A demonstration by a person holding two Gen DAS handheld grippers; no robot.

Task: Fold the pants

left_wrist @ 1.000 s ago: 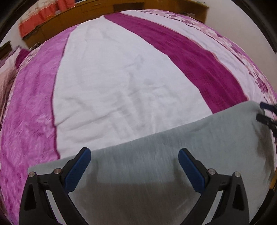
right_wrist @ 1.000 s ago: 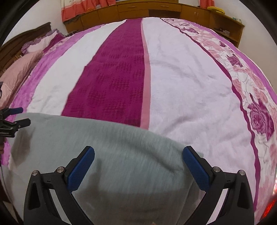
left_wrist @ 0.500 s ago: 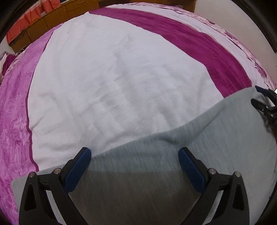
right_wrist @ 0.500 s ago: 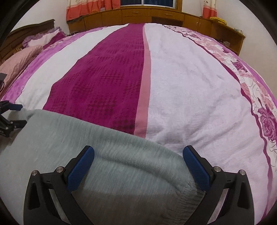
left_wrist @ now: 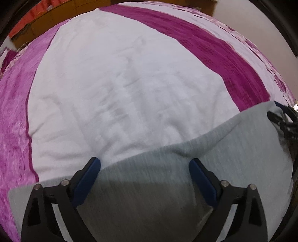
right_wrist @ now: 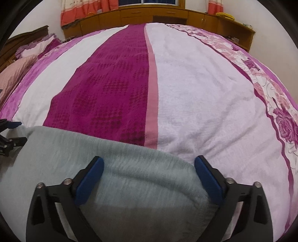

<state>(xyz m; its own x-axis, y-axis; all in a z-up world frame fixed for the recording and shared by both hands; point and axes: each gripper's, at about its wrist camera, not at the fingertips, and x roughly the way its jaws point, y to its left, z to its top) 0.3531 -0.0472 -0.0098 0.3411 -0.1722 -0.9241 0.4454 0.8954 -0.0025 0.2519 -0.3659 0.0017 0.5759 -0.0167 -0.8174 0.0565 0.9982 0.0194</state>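
Grey knit pants (left_wrist: 214, 149) lie flat on the striped bedspread, and their far edge runs across both views. My left gripper (left_wrist: 144, 163) hangs low over that edge. Its jaws are closing, with the grey cloth between the blue pads (left_wrist: 87, 178) but apart from them. My right gripper (right_wrist: 149, 162) sits over the rounded end of the pants (right_wrist: 130, 167). It too is closing, and its pads are not pressing the cloth. Each gripper shows at the edge of the other's view: the right gripper (left_wrist: 279, 115) and the left gripper (right_wrist: 11, 134).
The bedspread (right_wrist: 195, 93) has white, magenta and floral pink stripes and stretches far beyond the pants. Pillows (right_wrist: 16, 68) lie at the far left. Wooden cabinets (right_wrist: 167, 14) and orange curtains line the back wall.
Both grippers have come down closer to the pants, so the grey cloth fills more of the lower frames. Both pairs of jaws stand slightly narrower than before.
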